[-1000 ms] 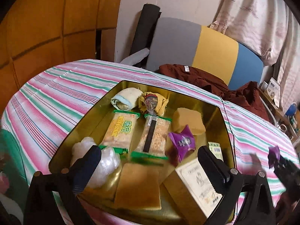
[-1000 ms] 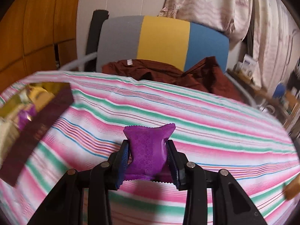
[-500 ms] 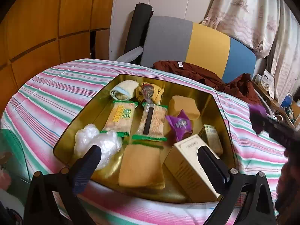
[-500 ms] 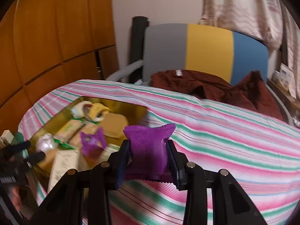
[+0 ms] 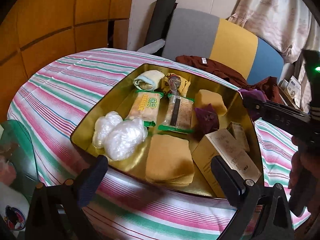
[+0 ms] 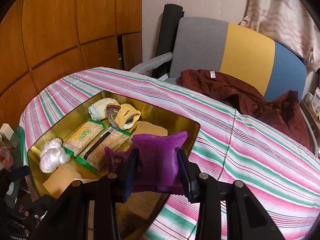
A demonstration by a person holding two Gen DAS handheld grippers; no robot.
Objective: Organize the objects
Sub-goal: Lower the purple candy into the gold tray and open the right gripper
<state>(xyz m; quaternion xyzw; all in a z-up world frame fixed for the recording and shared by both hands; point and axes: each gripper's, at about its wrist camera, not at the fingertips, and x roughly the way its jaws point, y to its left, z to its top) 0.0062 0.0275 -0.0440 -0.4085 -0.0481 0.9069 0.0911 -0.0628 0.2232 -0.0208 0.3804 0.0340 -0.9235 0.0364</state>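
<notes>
Purple packet carried to the gold tray's right edge, ready to join the snacks inside.

Purple and crinkled, the packet [image 6: 160,156] is pinched between the right gripper [image 6: 158,170] jaws, which are closed on its sides; a second ago it was out over bare striped tablecloth [image 6: 250,150], and now it hangs over the gold tray [image 5: 248,120] at its right rim, so the carry looks nearly done and only a lowering and release seem left. The left gripper [image 5: 160,180] hovers at the tray's near edge with jaws spread wide, holding nothing. Beyond it lie a tan sponge [image 5: 168,160], a white plastic wad [image 5: 120,138], two green-edged bars [image 5: 145,107], another purple packet [image 5: 207,116], and rolled cloths [image 5: 148,80] at the back.
</notes>
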